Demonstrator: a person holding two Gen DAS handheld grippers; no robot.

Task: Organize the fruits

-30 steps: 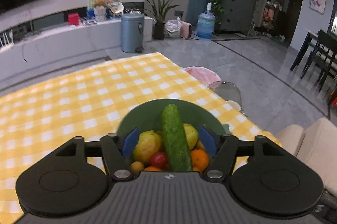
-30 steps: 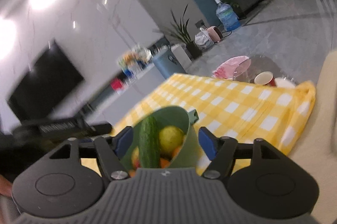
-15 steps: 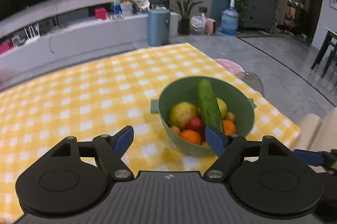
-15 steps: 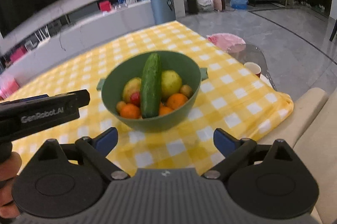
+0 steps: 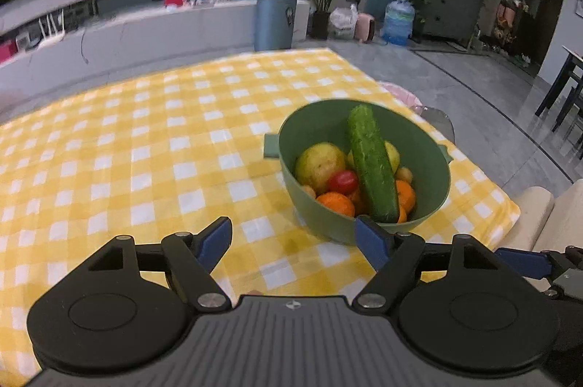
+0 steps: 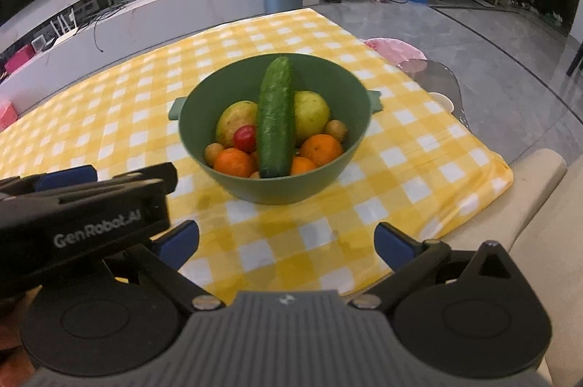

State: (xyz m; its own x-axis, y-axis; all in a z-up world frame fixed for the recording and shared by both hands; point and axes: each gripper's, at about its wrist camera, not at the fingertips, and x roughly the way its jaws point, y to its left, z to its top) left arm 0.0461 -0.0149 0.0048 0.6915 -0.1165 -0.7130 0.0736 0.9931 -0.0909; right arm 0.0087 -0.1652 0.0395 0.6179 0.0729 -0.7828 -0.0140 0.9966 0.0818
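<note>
The green bowl of fruit (a cucumber lies across the top) sits on the checked cloth. Both the left gripper and the right gripper stand wide and empty; the right's jaws have just been opening.

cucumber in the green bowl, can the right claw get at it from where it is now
Probably yes. The cucumber lies on top of the other fruit in the green bowl, uncovered, straight ahead of the right claw. Its jaws have just been opening, nothing between them. The left claw sits off to the side, not blocking.
</note>
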